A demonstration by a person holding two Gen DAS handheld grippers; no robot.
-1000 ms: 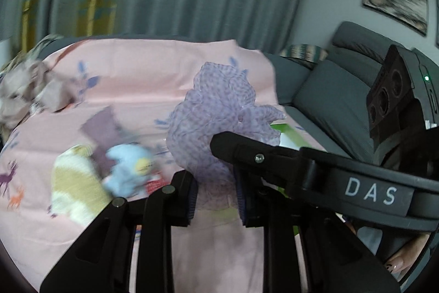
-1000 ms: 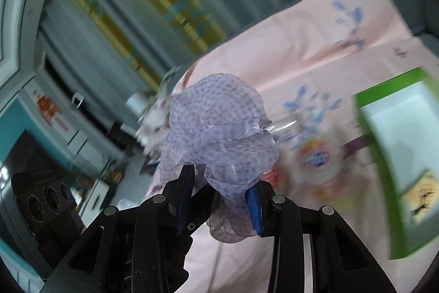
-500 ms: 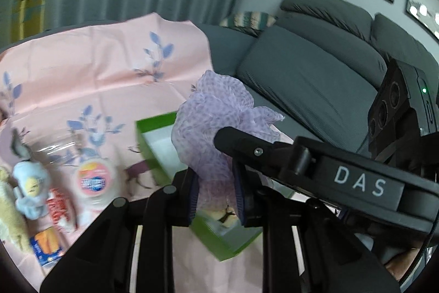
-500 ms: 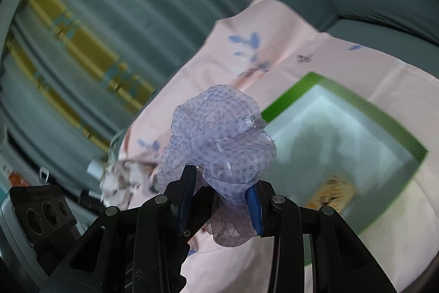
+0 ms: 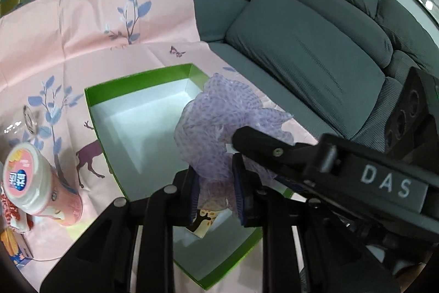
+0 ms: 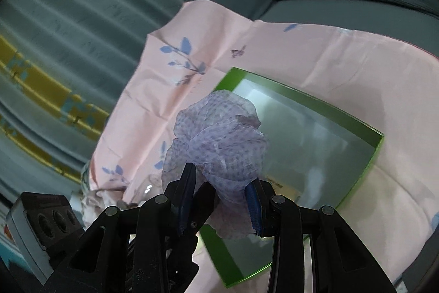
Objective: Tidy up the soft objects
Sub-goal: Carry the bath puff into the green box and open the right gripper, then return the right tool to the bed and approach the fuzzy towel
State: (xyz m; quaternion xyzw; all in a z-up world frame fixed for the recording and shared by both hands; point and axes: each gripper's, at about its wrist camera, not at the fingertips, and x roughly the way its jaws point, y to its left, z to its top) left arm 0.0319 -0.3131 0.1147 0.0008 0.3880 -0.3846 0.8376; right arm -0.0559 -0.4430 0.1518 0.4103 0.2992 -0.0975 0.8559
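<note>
both the left gripper point(image 5: 215, 190) and the right gripper point(image 6: 218, 198) are clamped on the lilac mesh pouf point(image 5: 219, 128), held above the green box point(image 5: 140, 78) on the pink cloth point(image 5: 68, 26), so lowering and releasing looks next, with open white floor inside and a card point(image 5: 204, 221) below.

A grey upholstered sofa point(image 5: 315, 51) is covered by a creased pink printed cloth point(image 5: 82, 26) with blue leaf sprigs and a maroon deer. Directly on the cloth, an open green cardboard box with a white inside point(image 5: 94, 98) is set, and a small illustrated card point(image 5: 204, 221) is seen on its floor. Left of the box, a pink tub with a white lid point(image 5: 30, 183) is stood on the cloth, with an orange-and-blue packet point(image 5: 12, 249) near it at the frame edge.
</note>
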